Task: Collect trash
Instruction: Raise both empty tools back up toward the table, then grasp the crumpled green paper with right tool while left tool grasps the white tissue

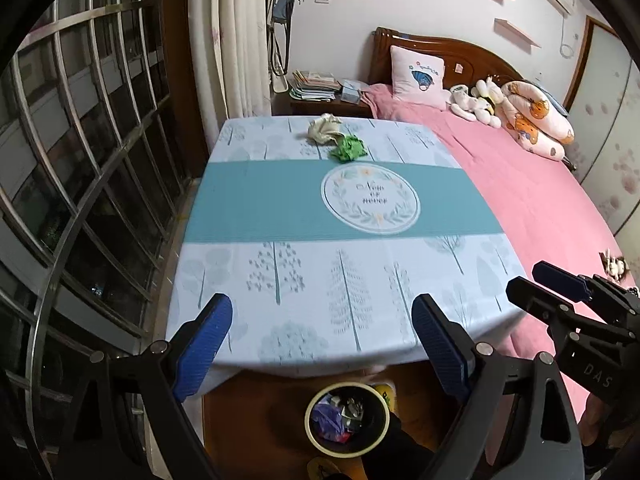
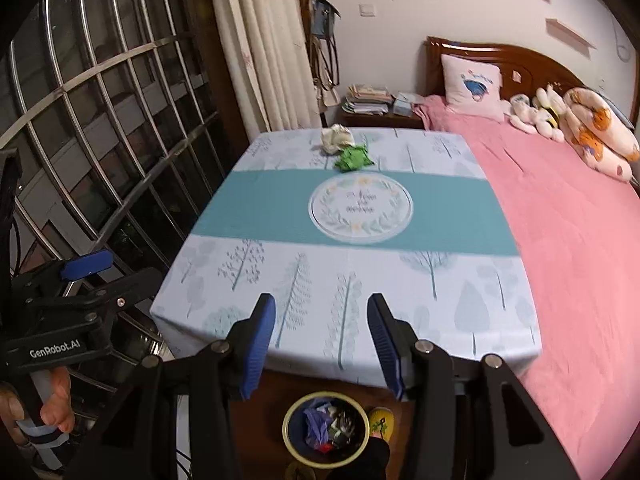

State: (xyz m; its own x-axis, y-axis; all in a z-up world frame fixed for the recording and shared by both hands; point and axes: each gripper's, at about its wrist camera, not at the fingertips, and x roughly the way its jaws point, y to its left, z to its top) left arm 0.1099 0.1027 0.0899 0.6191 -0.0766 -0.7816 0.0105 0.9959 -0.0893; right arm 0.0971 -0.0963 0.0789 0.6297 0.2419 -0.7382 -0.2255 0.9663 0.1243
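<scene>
Both grippers hang over the near edge of the tree-patterned blue tablecloth (image 1: 280,208), and both are empty. The left gripper (image 1: 322,344) has its blue pads spread wide; the right gripper (image 2: 322,348) stands parted too, nothing between its pads. Far across the cloth lie the two pieces left: a crumpled cream paper wad (image 1: 323,128) and, touching it, a crumpled green paper ball (image 1: 347,149). The round yellow-rimmed bin (image 2: 325,434) sits on the floor below, already holding scraps. Best play, I reckon: reach long, take one wad each, pinch its bulk cleanly and avoid dragging the cloth.
</scene>
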